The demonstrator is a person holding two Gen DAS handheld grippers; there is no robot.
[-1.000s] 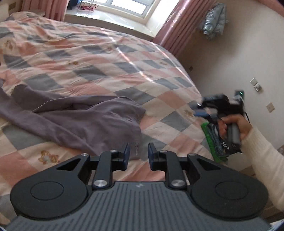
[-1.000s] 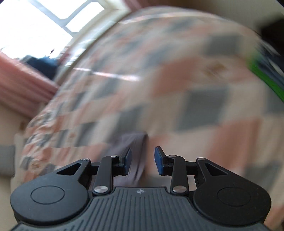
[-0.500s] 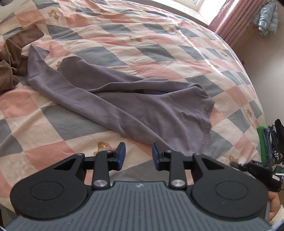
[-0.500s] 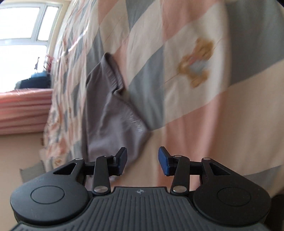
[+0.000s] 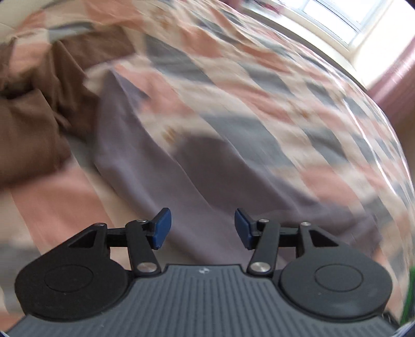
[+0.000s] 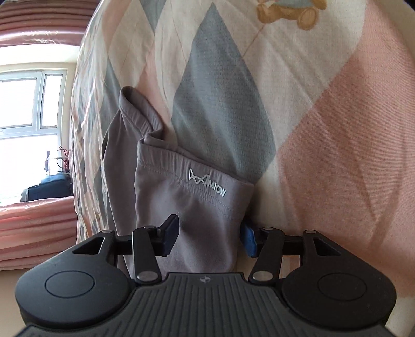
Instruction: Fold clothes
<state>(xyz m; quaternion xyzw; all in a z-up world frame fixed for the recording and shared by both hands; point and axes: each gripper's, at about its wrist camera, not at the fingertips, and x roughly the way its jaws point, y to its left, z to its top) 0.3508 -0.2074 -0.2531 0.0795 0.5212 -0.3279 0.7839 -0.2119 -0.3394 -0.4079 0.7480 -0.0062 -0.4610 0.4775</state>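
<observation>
Left claw (image 5: 202,229): I see its blue-padded fingers spread apart with nothing between them, hanging over the purple-grey garment (image 5: 166,166).
Right claw (image 6: 211,237): I see its fingers set apart on either side of the garment's waistband end; the cloth fills the gap between them, but the pads are not pressed together on it. The right pad (image 6: 247,237) sits at the cloth's edge and is partly hidden by it; whether it touches I cannot tell.
Purple-grey garment (image 6: 186,207): it lies on the bed, its stitched waistband toward my right camera, with a small pale logo (image 6: 206,182) reading "MIOW" on the band. One part of the band is folded over and stands up behind the rest. In my left view the cloth stretches away in long folds, heavily blurred.
Brown garment (image 5: 33,109): crumpled on the bed at the left of my left view, just beside the far end of the purple-grey one; the blur hides whether they touch.
Bed cover (image 6: 324,116): pink, grey and cream diamonds with a small bear print (image 6: 288,11).
Window (image 6: 28,101): bright, beyond the far side of the bed, with pink curtains (image 6: 36,220) beside it.
</observation>
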